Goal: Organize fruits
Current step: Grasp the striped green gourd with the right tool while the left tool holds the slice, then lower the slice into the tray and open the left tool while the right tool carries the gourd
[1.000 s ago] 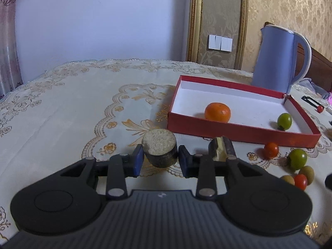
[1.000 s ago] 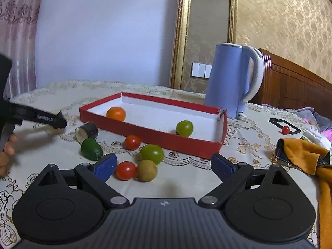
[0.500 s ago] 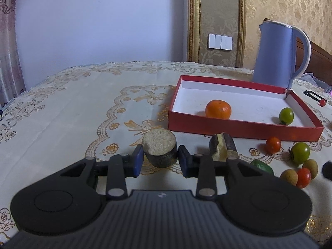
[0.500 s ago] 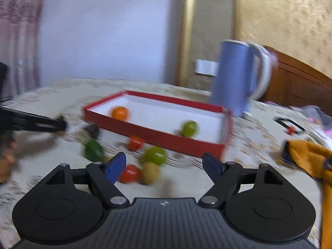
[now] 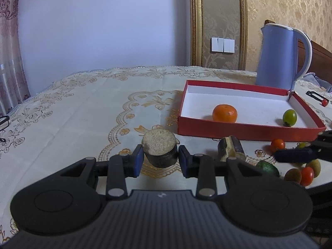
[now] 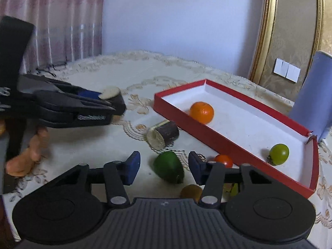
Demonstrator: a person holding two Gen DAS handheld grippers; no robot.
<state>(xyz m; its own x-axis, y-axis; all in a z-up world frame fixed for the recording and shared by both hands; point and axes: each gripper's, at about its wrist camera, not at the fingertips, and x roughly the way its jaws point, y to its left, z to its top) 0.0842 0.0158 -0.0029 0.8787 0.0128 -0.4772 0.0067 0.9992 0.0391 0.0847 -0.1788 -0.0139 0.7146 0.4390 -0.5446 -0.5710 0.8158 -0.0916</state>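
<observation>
My left gripper [image 5: 160,159] is shut on a dark cut stub with a pale cut face [image 5: 159,145], held just above the cloth; it also shows in the right wrist view [image 6: 110,92]. My right gripper [image 6: 164,168] is open, its jaws either side of a green fruit [image 6: 169,167] on the table. A second cut stub [image 6: 162,134] lies beside the red tray [image 6: 178,115]. The tray holds an orange [image 6: 201,112] and a green tomato [image 6: 279,153]. A red tomato [image 6: 224,159] and a brown fruit [image 6: 191,191] lie in front of the tray.
A blue kettle [image 5: 280,56] stands behind the tray's far right corner. The tray's front wall [image 5: 238,129] is close behind the loose fruit. More small red, green and brown fruit [image 5: 307,174] cluster at the right. Embroidered cloth [image 5: 72,120] covers the table.
My right gripper has swung left and down and narrowed around the green fruit. My left gripper has stayed shut on the stub and barely moved.
</observation>
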